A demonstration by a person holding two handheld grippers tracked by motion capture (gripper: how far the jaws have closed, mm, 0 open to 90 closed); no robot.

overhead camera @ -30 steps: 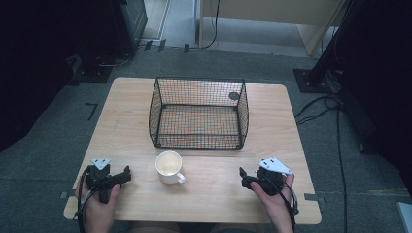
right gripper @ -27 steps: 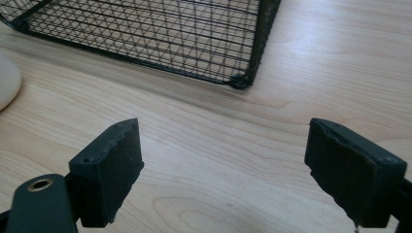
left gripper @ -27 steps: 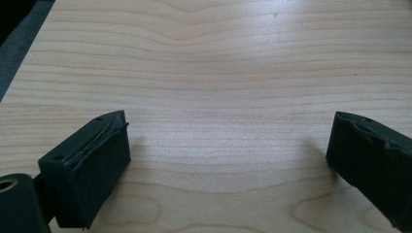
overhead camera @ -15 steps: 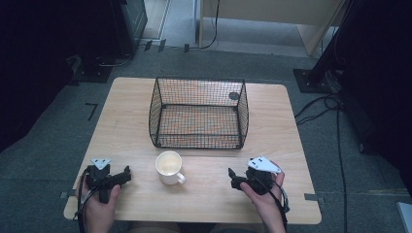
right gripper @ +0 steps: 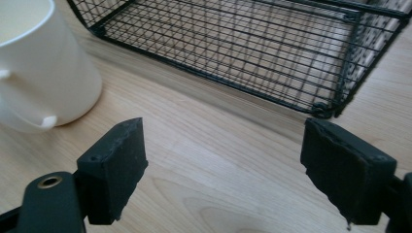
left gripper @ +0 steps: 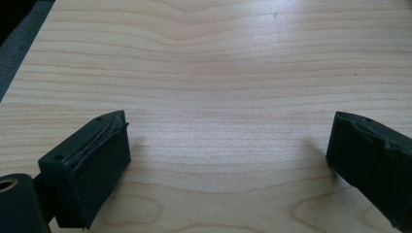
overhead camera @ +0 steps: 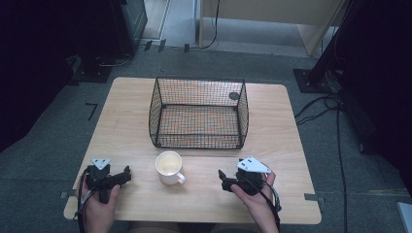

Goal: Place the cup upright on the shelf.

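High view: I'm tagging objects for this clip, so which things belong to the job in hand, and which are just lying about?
In the job:
- mug, nearest the right gripper, whose open fingers point its way and have just been closing a little, nothing between them
- wire basket, just behind the mug

Lying about:
- cables on the floor
- left gripper, open over bare table

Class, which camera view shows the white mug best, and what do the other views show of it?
The high view: the whole white mug stands upright on the table, rim and handle visible, in front of the wire basket. The right gripper view crops it at the left edge. The left gripper view looks at bare tabletop.
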